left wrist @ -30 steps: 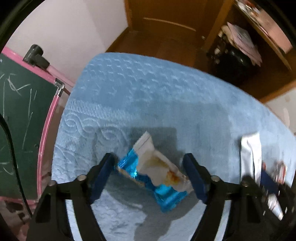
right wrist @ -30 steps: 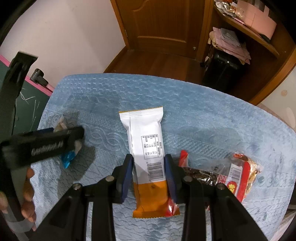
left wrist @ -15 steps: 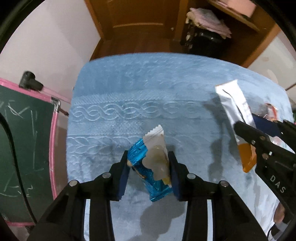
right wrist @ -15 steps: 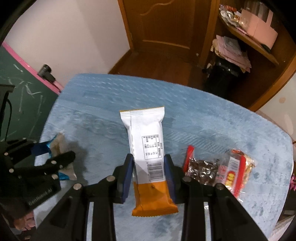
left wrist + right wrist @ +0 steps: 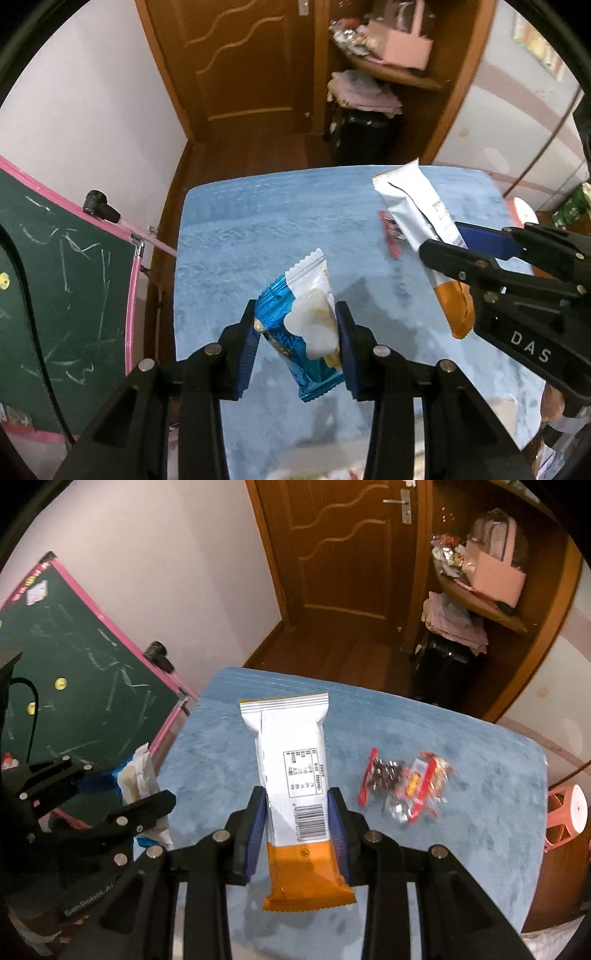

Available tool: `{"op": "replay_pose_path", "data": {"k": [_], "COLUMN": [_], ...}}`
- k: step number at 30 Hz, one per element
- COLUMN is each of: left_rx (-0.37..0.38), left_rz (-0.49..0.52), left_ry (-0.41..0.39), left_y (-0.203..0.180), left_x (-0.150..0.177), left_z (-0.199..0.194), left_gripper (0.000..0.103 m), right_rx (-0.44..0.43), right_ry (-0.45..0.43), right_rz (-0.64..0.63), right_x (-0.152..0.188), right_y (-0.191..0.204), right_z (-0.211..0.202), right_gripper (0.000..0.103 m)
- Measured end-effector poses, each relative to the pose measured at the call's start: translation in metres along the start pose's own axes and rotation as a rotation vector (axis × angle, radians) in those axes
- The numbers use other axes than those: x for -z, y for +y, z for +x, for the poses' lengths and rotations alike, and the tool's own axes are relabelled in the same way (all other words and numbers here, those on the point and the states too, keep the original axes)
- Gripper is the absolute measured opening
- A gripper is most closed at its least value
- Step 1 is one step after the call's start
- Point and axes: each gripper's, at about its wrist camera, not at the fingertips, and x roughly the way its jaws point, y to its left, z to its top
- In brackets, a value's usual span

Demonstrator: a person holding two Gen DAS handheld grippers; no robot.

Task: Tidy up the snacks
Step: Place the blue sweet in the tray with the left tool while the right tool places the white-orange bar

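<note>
Two grippers [image 5: 298,341] [image 5: 297,829], two held packets [image 5: 308,325] [image 5: 295,786]

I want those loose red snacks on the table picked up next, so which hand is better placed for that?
Right, tentatively. The red snack packets lie just beside the right gripper, across the table from the left gripper. Both are full: right clamps the white-and-orange bar, left the blue-and-white packet.
</note>
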Motion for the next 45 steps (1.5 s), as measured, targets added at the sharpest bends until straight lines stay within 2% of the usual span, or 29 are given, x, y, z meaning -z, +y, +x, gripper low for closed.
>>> {"op": "replay_pose_path", "data": {"k": [6,14,21,27,35,45], "left_rx": [0.01,-0.003,-0.022,-0.043,-0.089,-0.11], "left_rz": [0.035,0.055,0.023,-0.002,0.027,0.057], "left_ry": [-0.035,-0.062,-0.031,0.054,0.08,0.109], "left_y": [-0.029,-0.059,-0.075,-0.077,-0.089,-0.105], "left_x": [0.056,0.133,0.192,0.235,0.259,0.26], "left_z": [-0.061,-0.107,-0.111,-0.092,-0.08,-0.071], "left_gripper": [0.038,0.038,0.038,0.038,0.038,0.039], "right_rx": [-0.029,-0.073,-0.062,-0.024,-0.019,0.009], "right_ry": [-0.038,-0.057,-0.033,0.027,0.105,0.136], "right_rz": [0.013,0.032,0.084,0.07,0.118,0.102], "right_x": [0.05,0.128,0.19,0.236,0.27,0.274], "right_y": [0.01,0.021,0.027,0.033,0.028,0.031], "right_z": [-0.066,-0.129,-0.15,-0.151,-0.137,-0.131], "right_gripper": [0.033,0.033,0.033,0.033,0.034,0.038]}}
